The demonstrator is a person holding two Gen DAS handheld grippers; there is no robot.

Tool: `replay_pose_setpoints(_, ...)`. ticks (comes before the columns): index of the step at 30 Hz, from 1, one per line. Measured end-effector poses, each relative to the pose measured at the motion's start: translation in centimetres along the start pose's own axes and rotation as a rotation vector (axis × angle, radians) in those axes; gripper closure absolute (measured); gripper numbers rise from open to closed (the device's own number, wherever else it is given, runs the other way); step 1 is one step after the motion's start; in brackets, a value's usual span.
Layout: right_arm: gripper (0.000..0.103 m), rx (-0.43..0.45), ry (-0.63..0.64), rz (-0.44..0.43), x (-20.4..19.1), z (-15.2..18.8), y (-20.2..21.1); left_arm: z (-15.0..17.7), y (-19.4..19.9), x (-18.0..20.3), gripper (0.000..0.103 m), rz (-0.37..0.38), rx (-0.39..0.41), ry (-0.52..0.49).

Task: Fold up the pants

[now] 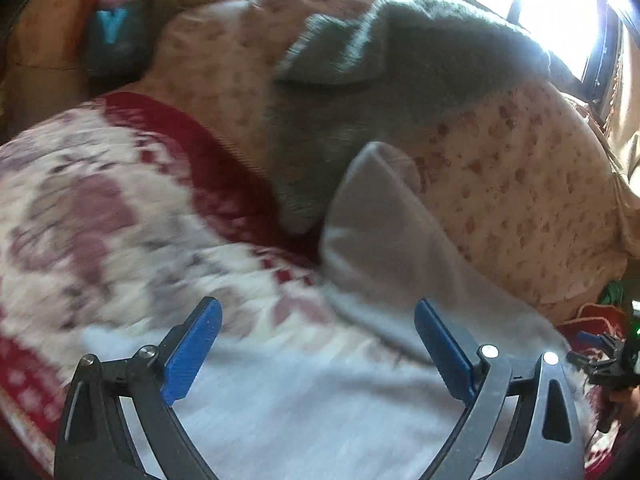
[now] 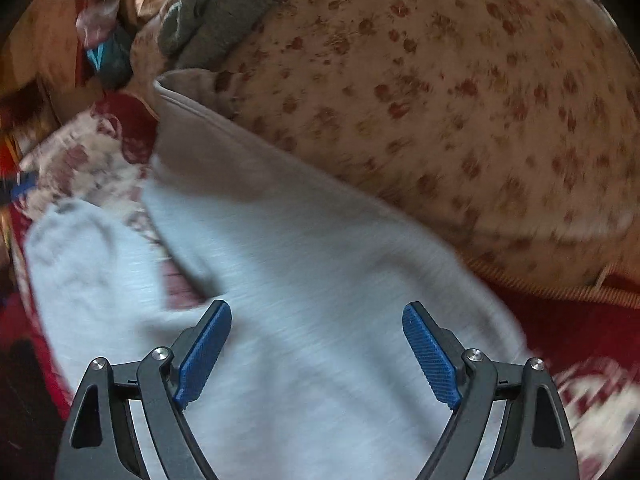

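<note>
Both grippers spread wide with nothing between the pads: left gripper [image 1: 318,344] and right gripper [image 2: 316,346] each hang just over the pale grey pants [image 2: 304,288], no cloth pinched in either. The pants lie on the bed, on the red-and-white patterned blanket [image 1: 92,208], spread diagonally; one leg runs up and away toward the floral pillow [image 2: 460,120] and its cuffed end [image 1: 380,164] lies against the pillow edge. In the right view a second lobe of the same cloth [image 2: 84,264] sits off to the left with a strip of blanket showing between, so the legs look splayed rather than stacked. My read: fold not started, or only at the lay-out stage, and both grippers are held wide to take an edge each. The pillow crowds the far leg, which likely explains the diagonal lay. A dark grey fuzzy garment [image 1: 400,68] is draped over the pillows behind, apart from the pants except near the cuff, where I can't tell if they touch. Both frames are motion-blurred, so hems and waistband aren't readable. Risk: soft bedding underneath, a pinch could grab blanket with the pants.
</note>
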State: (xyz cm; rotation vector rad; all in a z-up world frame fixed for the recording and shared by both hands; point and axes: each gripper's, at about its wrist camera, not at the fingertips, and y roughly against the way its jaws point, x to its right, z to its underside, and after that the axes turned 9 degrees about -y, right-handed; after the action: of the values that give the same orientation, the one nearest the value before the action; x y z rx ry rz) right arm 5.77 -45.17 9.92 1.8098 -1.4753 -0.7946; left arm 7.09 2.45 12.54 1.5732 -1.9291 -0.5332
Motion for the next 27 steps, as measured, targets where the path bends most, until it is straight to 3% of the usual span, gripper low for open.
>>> replay_pose_setpoints(6,0.009,-0.052,0.052,0.086,5.4,-2.2,-4.0,-5.4,-6.8,2.4,0.006,0.036,-0.040,-0.043)
replay_pose_setpoints(8,0.009,-0.085,0.056,0.056,6.7,-2.6,-5.4,-7.3,-8.5,3.0,0.006,0.010,-0.041,-0.071)
replay_pose_setpoints(13,0.008,-0.157,0.076,-0.046,8.2,-3.6,-8.5,-10.8,-11.8,3.6,0.006,0.031,-0.052,-0.125)
replay_pose_setpoints(22,0.007,-0.229,0.143,-0.089,7.9,-3.5,-11.9,-13.1,-18.0,4.5,0.006,-0.050,-0.125,-0.211)
replay_pose_setpoints(25,0.009,-0.228,0.153,-0.099,7.5,-3.5,-12.5,-13.3,-19.2,5.1,0.006,-0.045,-0.133,-0.228)
replay_pose_setpoints(26,0.010,-0.226,0.154,-0.105,7.2,-3.6,-12.7,-13.1,-19.6,5.5,0.008,-0.040,-0.131,-0.234)
replay_pose_setpoints(27,0.019,-0.230,0.158,-0.108,6.9,-3.5,-12.8,-12.9,-19.8,5.8,0.030,-0.043,-0.133,-0.244)
